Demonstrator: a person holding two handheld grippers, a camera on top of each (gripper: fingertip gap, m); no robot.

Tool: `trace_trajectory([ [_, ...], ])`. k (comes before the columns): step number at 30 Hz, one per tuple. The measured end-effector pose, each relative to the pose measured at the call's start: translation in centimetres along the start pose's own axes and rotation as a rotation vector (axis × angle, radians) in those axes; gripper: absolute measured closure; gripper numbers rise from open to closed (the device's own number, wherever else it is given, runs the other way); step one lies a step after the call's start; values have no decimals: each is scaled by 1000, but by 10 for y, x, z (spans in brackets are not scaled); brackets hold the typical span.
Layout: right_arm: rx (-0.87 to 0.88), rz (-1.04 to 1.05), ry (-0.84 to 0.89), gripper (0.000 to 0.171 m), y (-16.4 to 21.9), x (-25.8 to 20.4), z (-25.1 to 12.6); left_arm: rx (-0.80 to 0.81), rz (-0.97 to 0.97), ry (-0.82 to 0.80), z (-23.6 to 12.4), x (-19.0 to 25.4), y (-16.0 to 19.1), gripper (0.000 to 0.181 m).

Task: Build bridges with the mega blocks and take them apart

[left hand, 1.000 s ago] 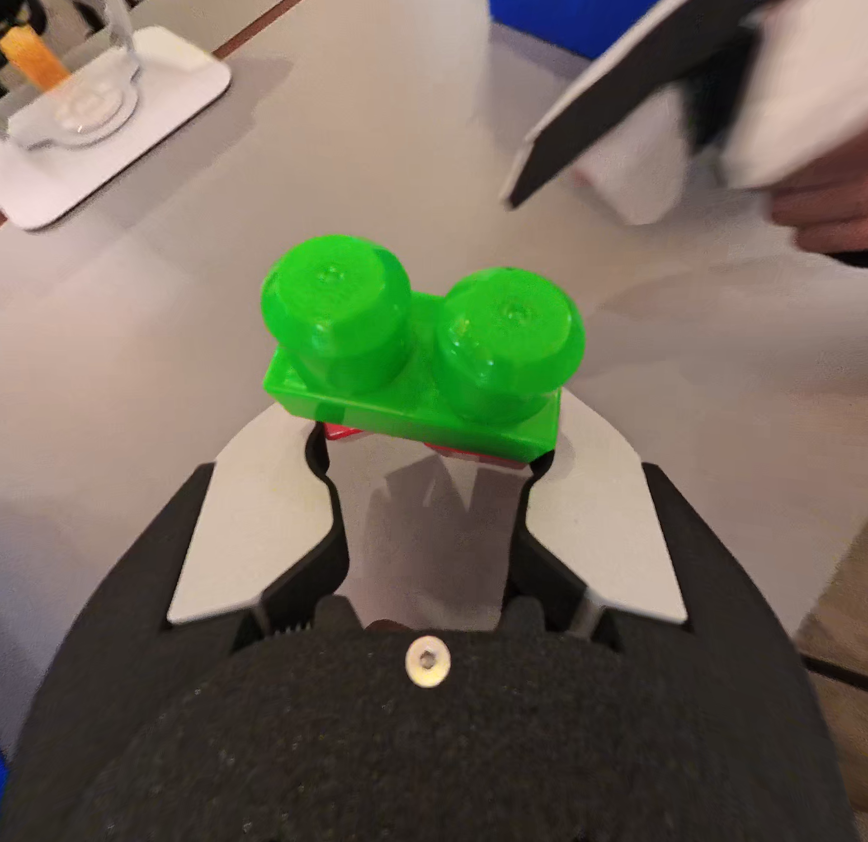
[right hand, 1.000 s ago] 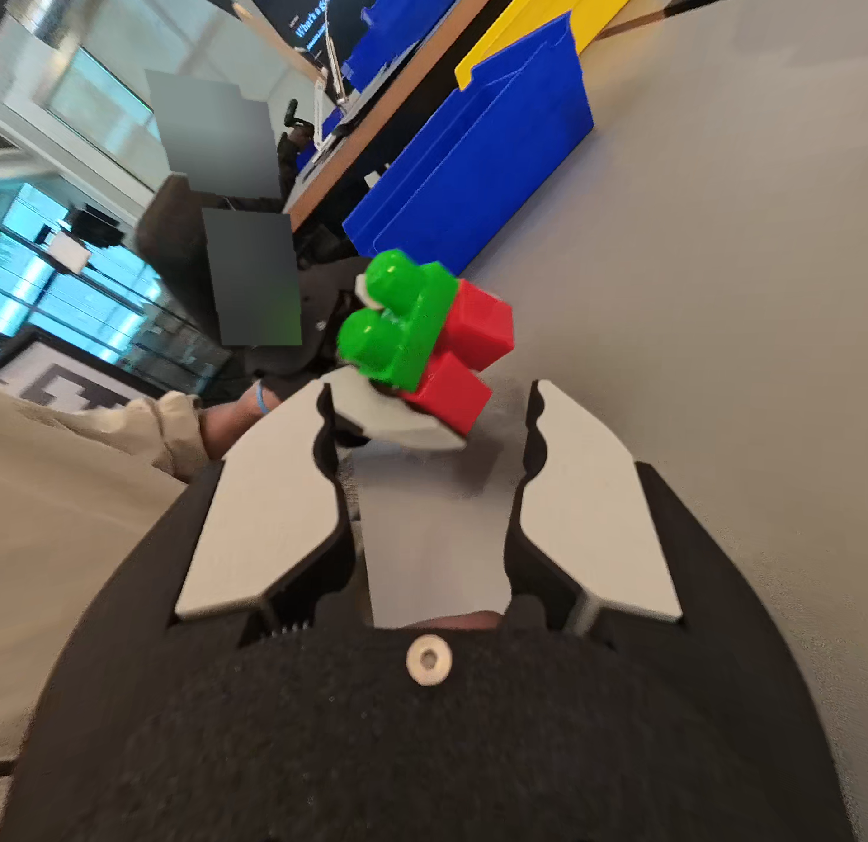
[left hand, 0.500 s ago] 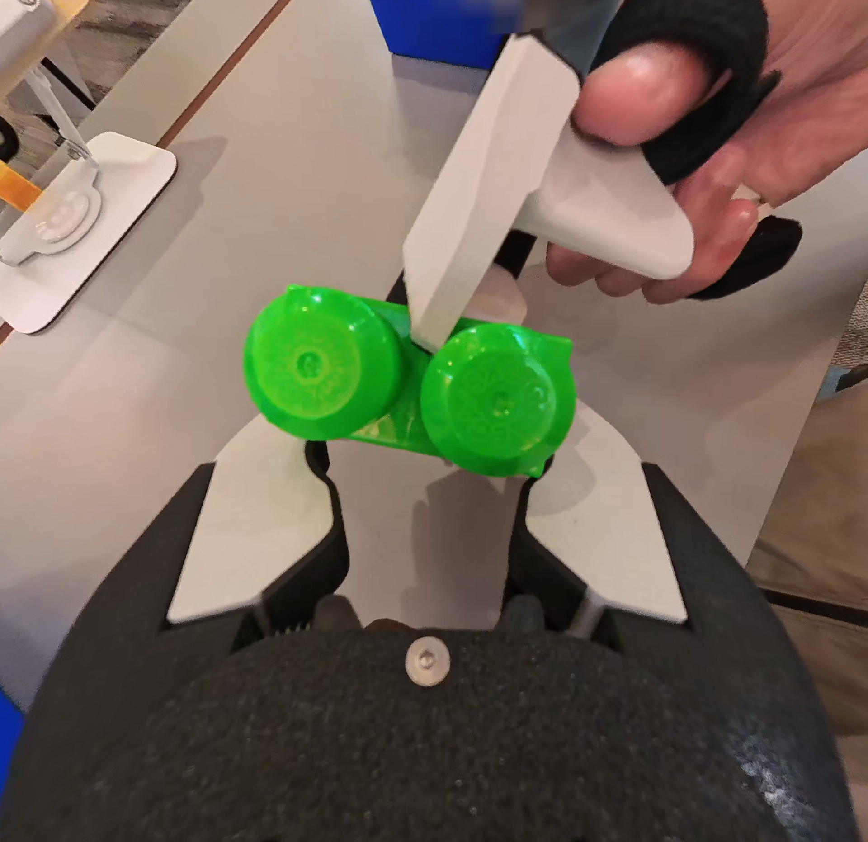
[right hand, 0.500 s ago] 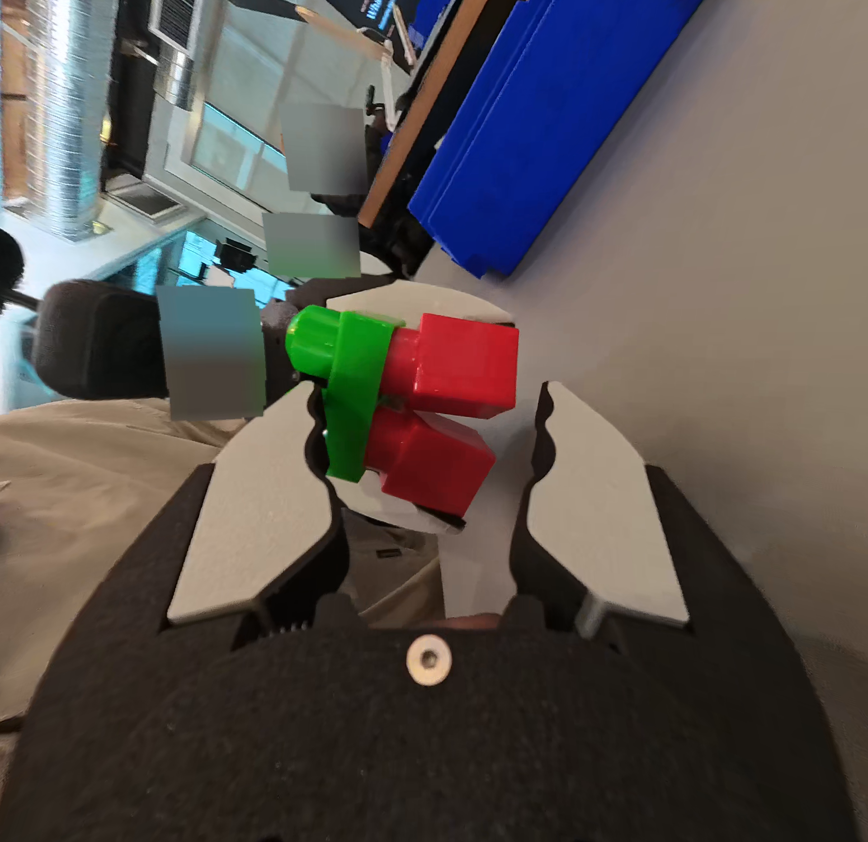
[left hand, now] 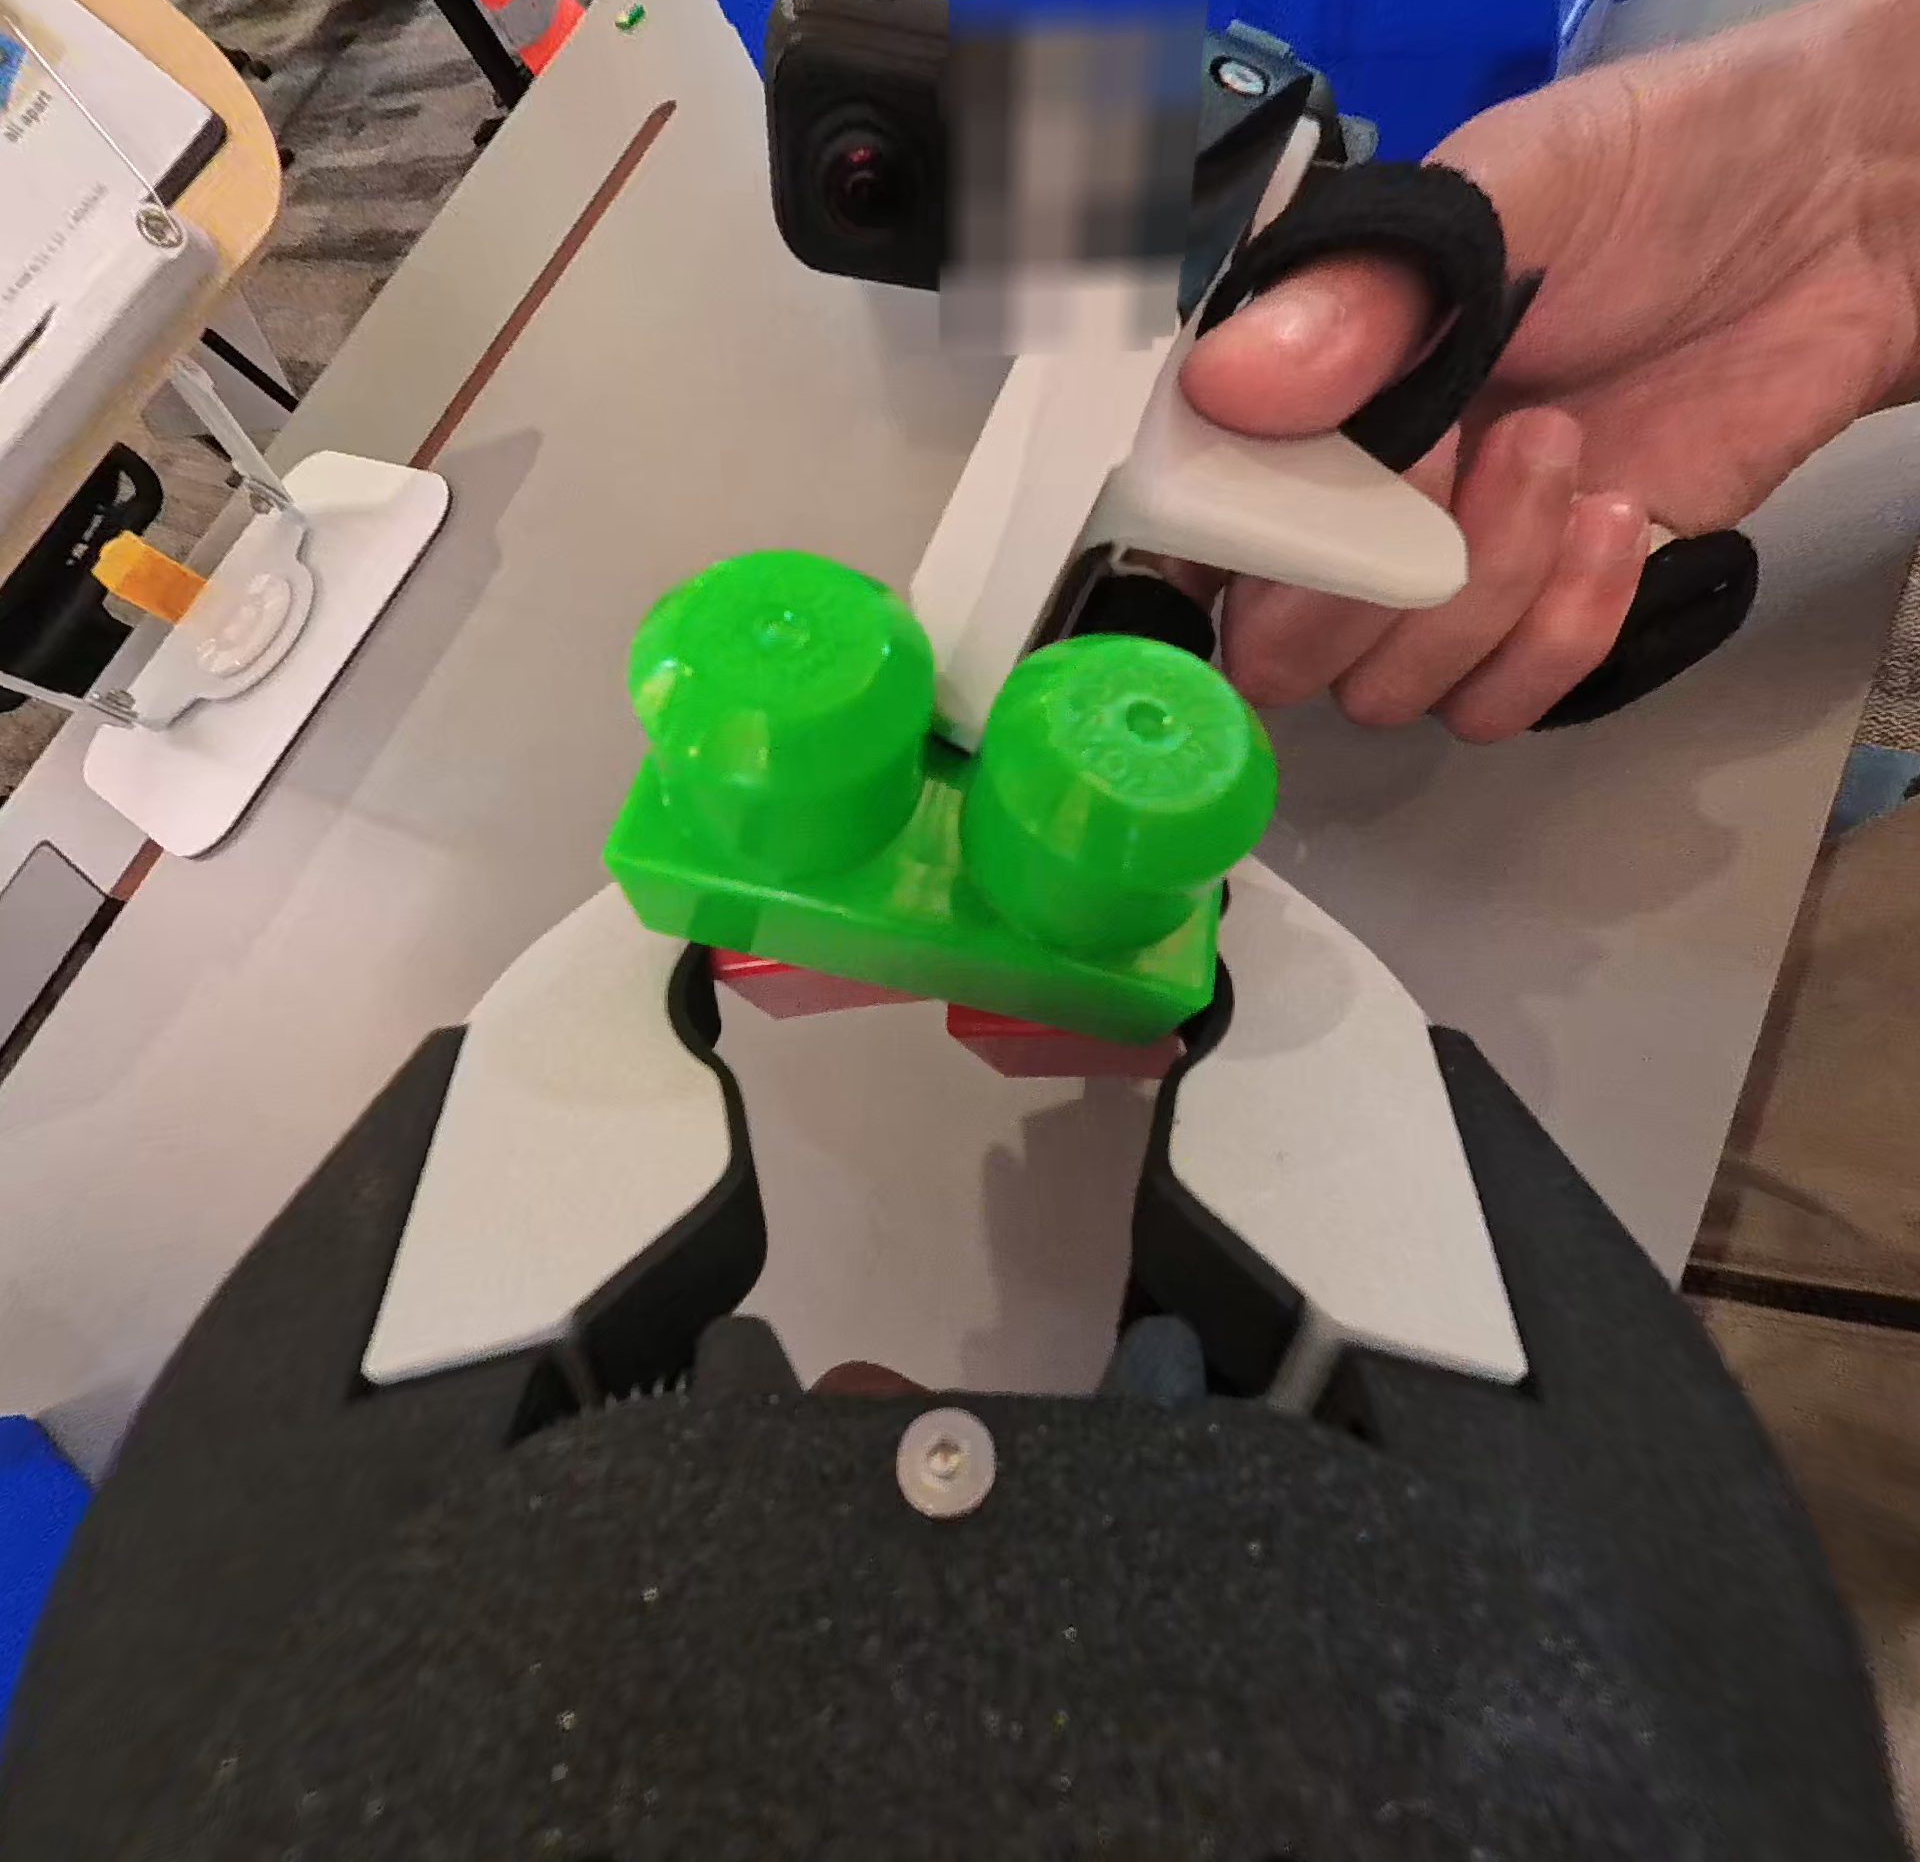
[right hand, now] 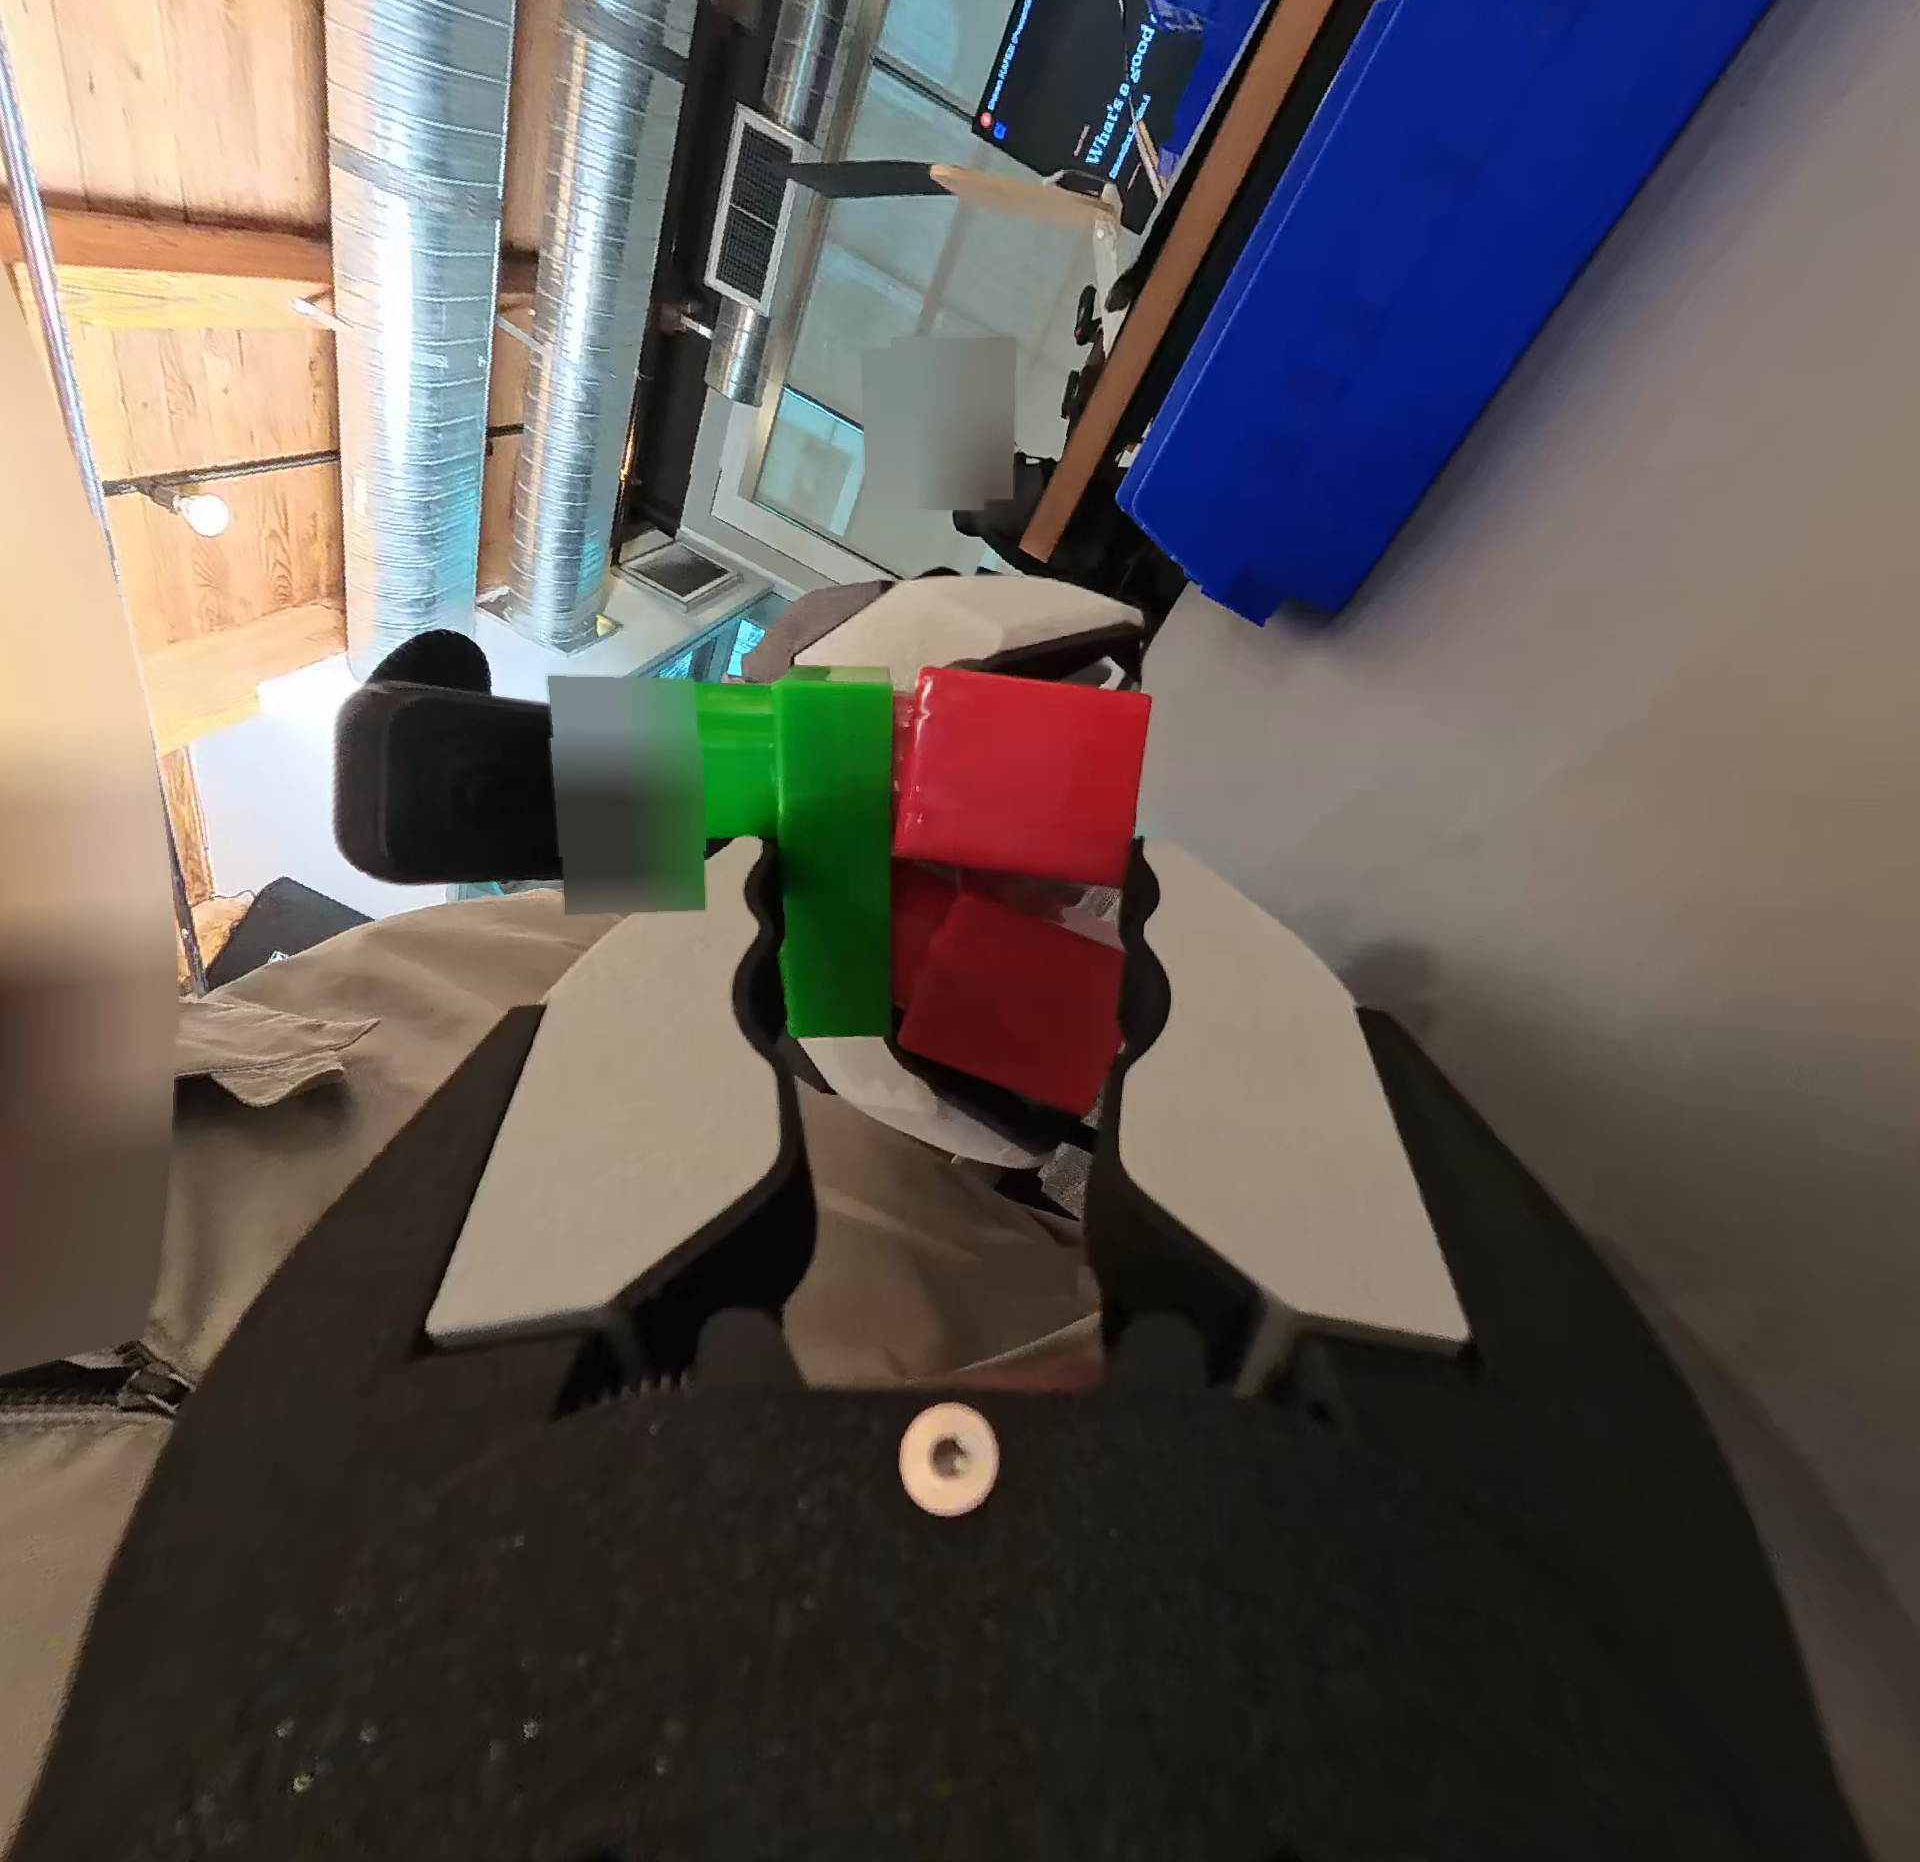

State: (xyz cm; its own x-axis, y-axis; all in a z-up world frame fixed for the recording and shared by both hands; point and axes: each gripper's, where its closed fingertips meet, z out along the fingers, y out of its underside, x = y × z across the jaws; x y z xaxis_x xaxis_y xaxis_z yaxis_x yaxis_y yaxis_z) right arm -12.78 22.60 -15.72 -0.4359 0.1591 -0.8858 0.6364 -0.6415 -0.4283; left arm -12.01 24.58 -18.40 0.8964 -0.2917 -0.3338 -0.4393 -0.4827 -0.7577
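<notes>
I see a small bridge: a green two-stud block point(left hand: 935, 825) sits on two red blocks point(left hand: 1049, 1043). My left gripper point(left hand: 945, 991) is shut on the red blocks from both sides and holds the bridge above the grey table point(left hand: 727, 462). In the right wrist view, the green block point(right hand: 836, 856) and red blocks point(right hand: 1023, 763) lie between the jaws of my right gripper point(right hand: 951, 939), which has closed on the bridge from top to bottom. One white right finger point(left hand: 987, 586) presses between the two studs. The other finger is hidden under the bridge.
A person's hand point(left hand: 1662, 358) holds the right gripper, whose camera point(left hand: 862, 171) faces me. A white pad with a clear stand point(left hand: 260, 649) lies at the left. Blue bins point(right hand: 1455, 306) stand at the back. The table edge point(left hand: 1745, 981) runs close on the right.
The right gripper came in from the upper right, set its jaws around the bridge and narrowed them onto it. The left gripper kept its hold and tilted the bridge slightly.
</notes>
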Motion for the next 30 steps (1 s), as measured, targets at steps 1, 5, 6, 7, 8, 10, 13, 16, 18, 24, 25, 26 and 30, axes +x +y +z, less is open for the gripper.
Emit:
trace_trajectory([
  [1,0,-1,-3,109,0,0,0,7,7,0,0,0,-1,94],
  [5,15,-10,-36,109,0,-5,-1,57,20,-4,-2,1,-7,94],
  [6,22,-19,-47,109,-1,-7,-1,68,23,-4,-3,2,-8,95],
  [7,23,-28,-55,108,-2,-9,-2,76,20,7,-5,3,-10,97],
  [8,16,-30,-65,107,-2,-11,-3,79,13,20,-6,5,-11,98],
  [10,-10,-53,-64,101,0,-16,-1,84,16,23,-6,8,-10,99],
  [13,-69,-94,-2,90,5,-12,4,82,20,33,-4,12,-8,100],
  [16,-107,-108,34,87,7,-7,4,64,22,28,-4,11,-4,100],
  [18,-129,-98,38,84,10,-5,6,54,21,30,-4,11,-2,100],
  [24,-135,-54,-44,96,14,-8,14,51,30,45,-4,13,0,100],
  [25,-127,-39,-67,96,13,-10,15,62,32,46,-5,13,-1,100],
  [26,-118,-24,-92,97,13,-12,15,74,33,45,-6,12,-3,99],
  [30,-83,43,-212,98,12,-22,17,141,28,65,-13,13,-13,99],
])
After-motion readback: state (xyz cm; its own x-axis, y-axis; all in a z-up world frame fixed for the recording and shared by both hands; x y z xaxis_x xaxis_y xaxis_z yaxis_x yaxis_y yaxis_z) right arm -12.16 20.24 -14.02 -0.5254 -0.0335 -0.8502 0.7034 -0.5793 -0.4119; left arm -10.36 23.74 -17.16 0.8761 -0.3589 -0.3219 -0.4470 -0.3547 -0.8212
